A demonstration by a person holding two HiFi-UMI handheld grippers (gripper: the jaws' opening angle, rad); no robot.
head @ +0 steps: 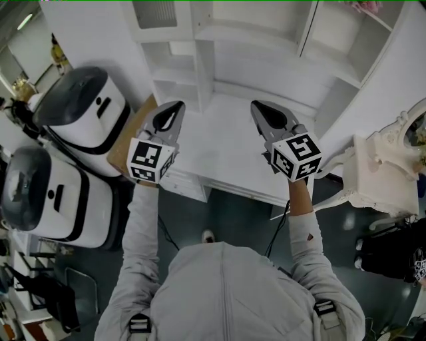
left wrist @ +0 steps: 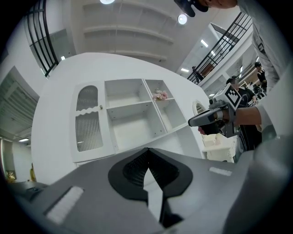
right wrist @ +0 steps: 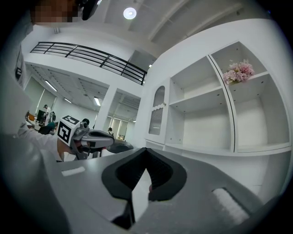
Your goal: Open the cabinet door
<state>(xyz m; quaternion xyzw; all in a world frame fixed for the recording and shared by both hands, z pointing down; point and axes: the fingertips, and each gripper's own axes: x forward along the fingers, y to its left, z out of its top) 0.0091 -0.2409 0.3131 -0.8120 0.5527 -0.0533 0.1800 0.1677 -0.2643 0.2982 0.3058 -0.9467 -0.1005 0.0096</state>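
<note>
In the head view, the person held both tools out over the white ledge of the cabinet (head: 233, 143), near its front edge. The left gripper (head: 174, 108) and the right gripper (head: 258, 106) pointed towards the shelves, side by side and apart, touching nothing. The cabinet door (head: 154, 13) showed at the cabinet's top left corner, well beyond both tips. Two white-and-black machines (head: 76, 110) stood off the cabinet's left end, and an ornate white stand (head: 383, 166) off its right end.

In the left gripper view, the left gripper (left wrist: 147, 156) had its jaws pressed together with nothing between them. Ahead, the cabinet door (left wrist: 88, 119), a ribbed panel with a small knob, lay flush in the upper left bay, beside open shelves. Pink flowers (left wrist: 160, 95) sat on a shelf in the right bay. The right gripper (left wrist: 203, 119) hung at the right.

In the right gripper view, the right gripper (right wrist: 145, 155) was likewise closed on nothing. The cabinet door (right wrist: 157, 114) stood at the cabinet's far left end, the flowers (right wrist: 238, 72) on the upper right shelf, and the left gripper (right wrist: 98, 137) at the left.
</note>
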